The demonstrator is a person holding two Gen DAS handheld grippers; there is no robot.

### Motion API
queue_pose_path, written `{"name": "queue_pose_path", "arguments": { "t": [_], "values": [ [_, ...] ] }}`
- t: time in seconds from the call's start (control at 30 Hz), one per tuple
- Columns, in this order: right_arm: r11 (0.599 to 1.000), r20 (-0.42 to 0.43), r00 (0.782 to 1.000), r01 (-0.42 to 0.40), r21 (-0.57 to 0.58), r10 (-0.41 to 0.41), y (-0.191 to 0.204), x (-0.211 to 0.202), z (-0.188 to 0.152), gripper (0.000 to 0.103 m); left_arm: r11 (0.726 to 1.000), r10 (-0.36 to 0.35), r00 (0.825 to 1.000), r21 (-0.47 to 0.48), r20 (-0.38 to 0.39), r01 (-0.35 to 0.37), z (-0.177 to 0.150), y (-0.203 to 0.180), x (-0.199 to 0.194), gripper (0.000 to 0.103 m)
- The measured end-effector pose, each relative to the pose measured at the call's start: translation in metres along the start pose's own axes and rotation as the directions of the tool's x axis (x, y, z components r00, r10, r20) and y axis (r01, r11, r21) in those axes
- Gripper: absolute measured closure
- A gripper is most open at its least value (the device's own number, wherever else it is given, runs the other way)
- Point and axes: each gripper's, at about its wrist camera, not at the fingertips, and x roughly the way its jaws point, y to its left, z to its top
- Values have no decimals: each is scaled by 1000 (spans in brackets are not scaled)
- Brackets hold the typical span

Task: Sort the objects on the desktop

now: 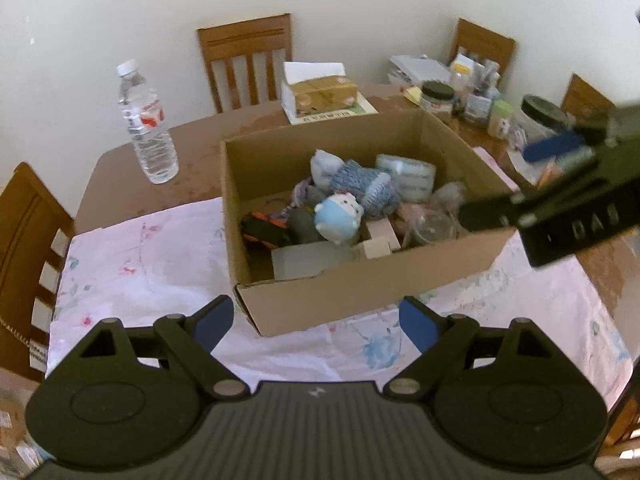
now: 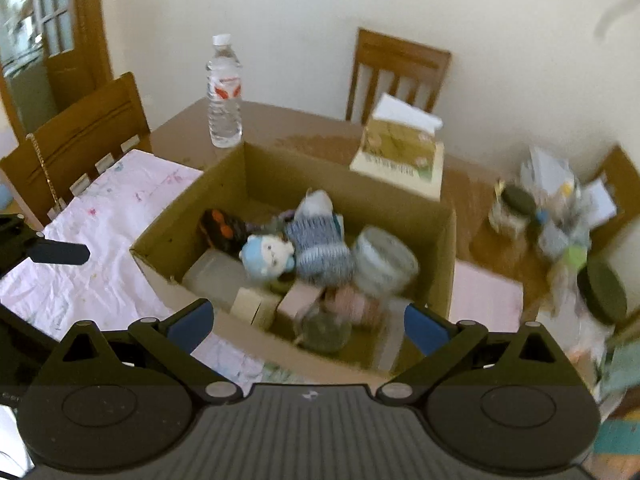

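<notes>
An open cardboard box [image 1: 360, 292] [image 2: 440, 256] stands on the table, filled with several things: a blue-headed plush doll [image 1: 338, 216] [image 2: 268, 256], a knitted blue toy [image 1: 360, 180] [image 2: 316, 236], a tape roll [image 1: 408, 174] [image 2: 384, 264], a black-and-orange item [image 1: 266, 230] [image 2: 222, 230], small boxes and a clear jar [image 2: 320, 328]. My left gripper [image 1: 316, 322] is open and empty in front of the box's near wall. My right gripper [image 2: 308, 324] is open and empty above the box's near right corner; in the left wrist view it shows at the box's right rim [image 1: 560, 204].
A water bottle [image 1: 146, 124] [image 2: 224, 96] stands behind the box at the left. A tissue box on a book [image 1: 324, 96] [image 2: 400, 148] lies behind it. Jars and clutter [image 1: 480, 100] [image 2: 560, 232] crowd the right. A floral cloth [image 1: 152, 272] covers the near table. Chairs surround the table.
</notes>
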Motion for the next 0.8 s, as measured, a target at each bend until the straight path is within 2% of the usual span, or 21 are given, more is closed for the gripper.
{"name": "queue_pose_path", "arguments": {
  "t": [0.23,0.4,0.8],
  "values": [
    [991,-56,998,37,129,-30,-3,-9,-13,0,998,17,1000,-59,-1,-17,6,-1,-11,13],
    [987,-84,996,36,158,-23,0,-13,-17,0,996,35,999,-80,-14,-36,8,-1,-15,13],
    [978,-91,995,55,199,-38,-2,-21,-15,0,989,61,997,-130,-39,-65,9,4,-19,13]
  ]
}}
